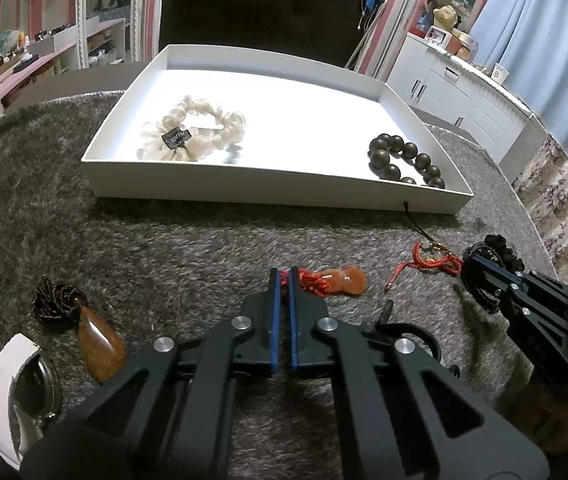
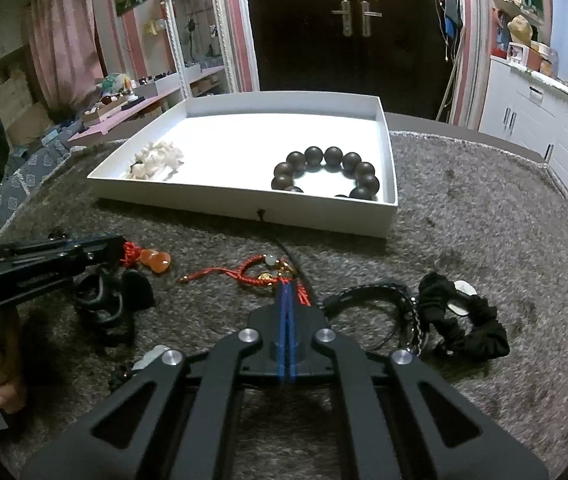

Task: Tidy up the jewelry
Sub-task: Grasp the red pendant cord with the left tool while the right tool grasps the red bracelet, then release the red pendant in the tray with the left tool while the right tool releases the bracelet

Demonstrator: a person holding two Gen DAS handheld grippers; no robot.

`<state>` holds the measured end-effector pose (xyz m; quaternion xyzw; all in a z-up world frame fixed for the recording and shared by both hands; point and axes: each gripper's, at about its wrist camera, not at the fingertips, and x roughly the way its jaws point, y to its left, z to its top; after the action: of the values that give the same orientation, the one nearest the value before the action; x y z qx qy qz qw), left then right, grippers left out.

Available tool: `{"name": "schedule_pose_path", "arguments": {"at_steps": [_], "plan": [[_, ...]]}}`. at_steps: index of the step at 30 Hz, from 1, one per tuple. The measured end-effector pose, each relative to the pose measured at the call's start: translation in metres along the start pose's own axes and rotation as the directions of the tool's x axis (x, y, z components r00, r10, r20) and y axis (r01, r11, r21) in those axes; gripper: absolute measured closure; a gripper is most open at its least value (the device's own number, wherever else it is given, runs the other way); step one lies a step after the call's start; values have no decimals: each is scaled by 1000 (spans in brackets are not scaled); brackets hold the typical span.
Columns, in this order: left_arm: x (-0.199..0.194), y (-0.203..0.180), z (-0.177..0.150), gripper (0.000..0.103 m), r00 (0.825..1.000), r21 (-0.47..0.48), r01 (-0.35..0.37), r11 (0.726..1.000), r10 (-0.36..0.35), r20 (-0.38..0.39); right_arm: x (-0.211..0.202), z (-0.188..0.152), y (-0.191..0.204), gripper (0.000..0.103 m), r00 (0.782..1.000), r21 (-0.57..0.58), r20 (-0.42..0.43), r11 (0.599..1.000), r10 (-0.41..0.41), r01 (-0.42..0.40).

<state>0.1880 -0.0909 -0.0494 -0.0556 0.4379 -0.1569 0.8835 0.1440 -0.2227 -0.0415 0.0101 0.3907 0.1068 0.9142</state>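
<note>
At the far left of the grey-carpeted counter point(image 1: 163, 248), an amber teardrop pendant point(image 1: 99, 346) on its dark braided cord lies loose and untouched, well apart from the white tray point(image 1: 267, 192). Inside the tray, toward its left, rests a cream ruffled scrunchie point(image 1: 195, 130), and toward its right front corner a dark wooden bead bracelet point(image 2: 326, 172), so two pieces appear sorted already. In the middle, the left hand-held gripper point(image 1: 282, 276) has its blue-lined jaws drawn close on the red cord of an orange gourd charm point(image 1: 344, 278); the charm itself sits on the carpet just beyond the tips, so the step in hand looks like the pick-up of this piece. Its next move calls for a lift clear of the pile and a carry over the tray's near wall to a bare patch between the two pieces inside. Further right, the right hand-held gripper point(image 2: 288, 292) has its jaws pressed nearly together at the end of a red braided bracelet point(image 2: 259, 270) with pale and gold beads; whether the cord is truly pinched or only lies under the tips is hard to tell from this angle. At the right, a black braided cord point(image 2: 372, 294) and a black scrunchie point(image 2: 468, 324) wait on the carpet, not yet handled.
</note>
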Motion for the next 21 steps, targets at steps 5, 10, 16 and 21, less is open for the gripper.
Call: {"name": "schedule_pose_path", "arguments": {"at_steps": [5, 10, 16, 21], "plan": [[-7, -1, 1, 102, 1000, -2, 8, 1000, -8, 15, -7, 0, 0, 103, 1000, -5, 15, 1000, 7, -7], [-20, -3, 4, 102, 999, 12, 1, 1000, -2, 46, -22, 8, -3, 103, 998, 8, 61, 1000, 17, -18], [-38, -6, 12, 102, 997, 29, 0, 1000, -3, 83, -38, 21, -2, 103, 994, 6, 103, 1000, 30, -30], [-53, -9, 20, 102, 993, 48, -12, 999, 7, 117, -51, 32, 2, 103, 990, -11, 140, 999, 35, -34]]}}
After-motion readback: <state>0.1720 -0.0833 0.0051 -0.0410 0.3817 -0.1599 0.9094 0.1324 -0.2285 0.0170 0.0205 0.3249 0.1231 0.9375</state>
